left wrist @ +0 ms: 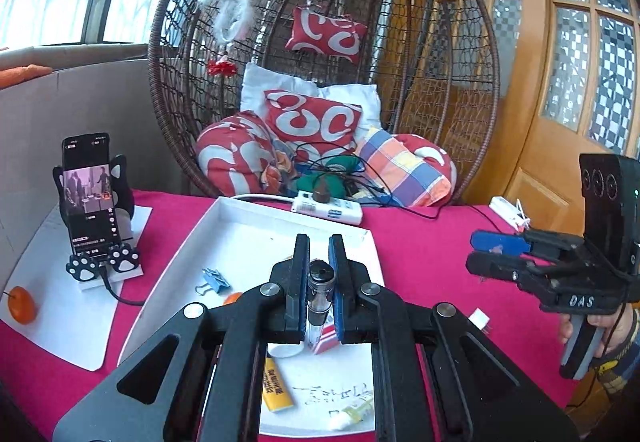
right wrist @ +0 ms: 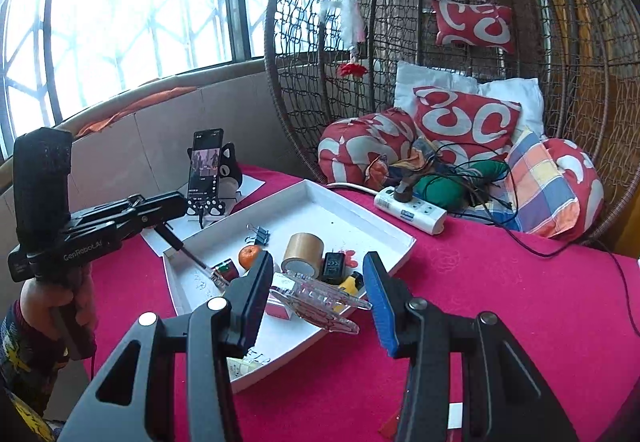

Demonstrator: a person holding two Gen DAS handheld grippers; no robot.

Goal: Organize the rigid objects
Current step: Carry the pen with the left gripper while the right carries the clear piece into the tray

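My left gripper (left wrist: 319,242) is shut on a pen (left wrist: 320,294) with a black cap and a clear barrel, held above the white tray (left wrist: 224,209). In the right wrist view the left gripper (right wrist: 180,203) reaches in from the left, and the pen (right wrist: 192,258) slants down into the tray (right wrist: 360,209). My right gripper (right wrist: 318,262) is shut on a clear plastic clip (right wrist: 320,304) that hovers over the tray's near edge. The right gripper (left wrist: 474,253) is also at the right in the left wrist view. The tray holds a tape roll (right wrist: 302,254), a black adapter (right wrist: 334,266), an orange (right wrist: 249,256) and binder clips (right wrist: 258,234).
A phone on a cat-shaped stand (left wrist: 90,193) stands left of the tray, with a second orange (left wrist: 22,304) on white paper nearby. A white power strip (right wrist: 412,211) with cables lies behind the tray. A wicker hanging chair (left wrist: 180,101) full of cushions borders the red-covered table.
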